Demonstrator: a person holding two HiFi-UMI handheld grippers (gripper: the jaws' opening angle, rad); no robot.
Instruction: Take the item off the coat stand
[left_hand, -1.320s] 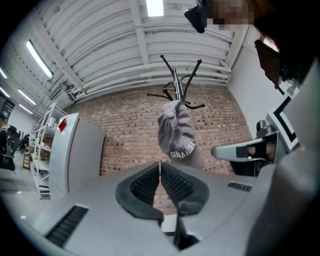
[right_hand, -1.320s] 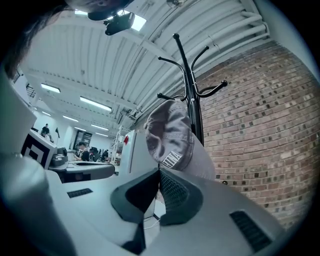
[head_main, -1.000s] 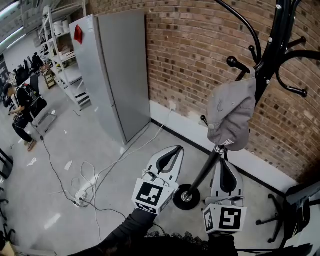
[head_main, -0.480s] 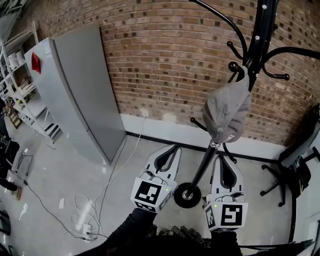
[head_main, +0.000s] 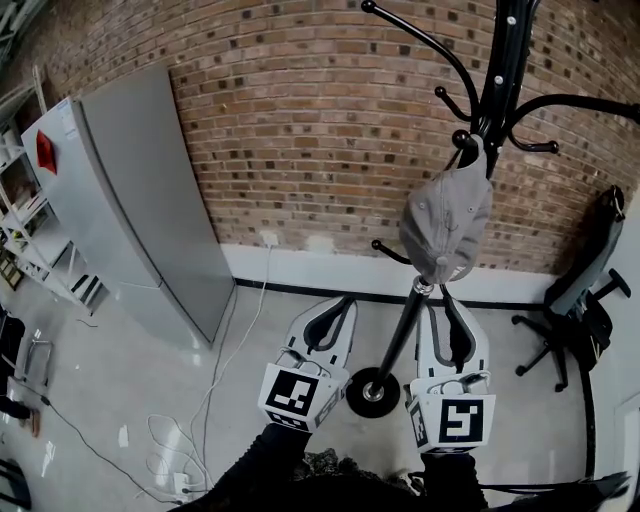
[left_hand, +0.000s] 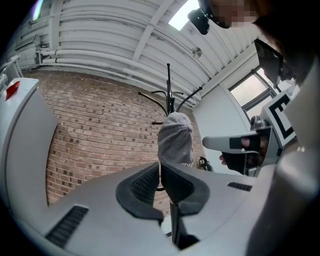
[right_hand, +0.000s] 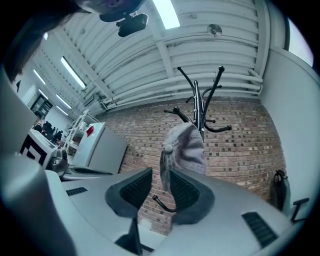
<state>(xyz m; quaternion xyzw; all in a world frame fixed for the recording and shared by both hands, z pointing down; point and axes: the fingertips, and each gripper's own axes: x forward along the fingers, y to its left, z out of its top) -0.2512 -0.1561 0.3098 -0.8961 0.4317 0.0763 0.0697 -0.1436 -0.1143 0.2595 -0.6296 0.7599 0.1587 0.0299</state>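
Nearest the camera, dark sleeves (head_main: 262, 468) carry two grippers, each with a marker cube (head_main: 297, 395) at the back. The left gripper (head_main: 343, 302) has its jaws drawn together on nothing, as its own view (left_hand: 160, 167) confirms. It sits left of the coat stand's round base (head_main: 373, 392), about where it was a second ago.

The right gripper (head_main: 446, 298) has come up, and its tips are now just under the lower edge of the cap (head_main: 447, 222), closer than a second ago. Its jaws have just been opening and stand narrowly apart. In the right gripper view (right_hand: 161, 175) the cap's (right_hand: 185, 147) edge lines up with the gap, but the pads do not press on it.

The grey cap hangs as before from a hook (head_main: 465, 140) on the black coat stand (head_main: 497, 90), right of centre.

Loose cables (head_main: 205, 400) trail over the floor at left.

The head view has swung right since a second ago. The grey cabinet (head_main: 140, 200) has slid to the left edge, and the shelving and seated person beyond it have gone from view. The brick wall (head_main: 310, 130) fills the far side, and an office chair (head_main: 580, 300) shows more fully at far right.
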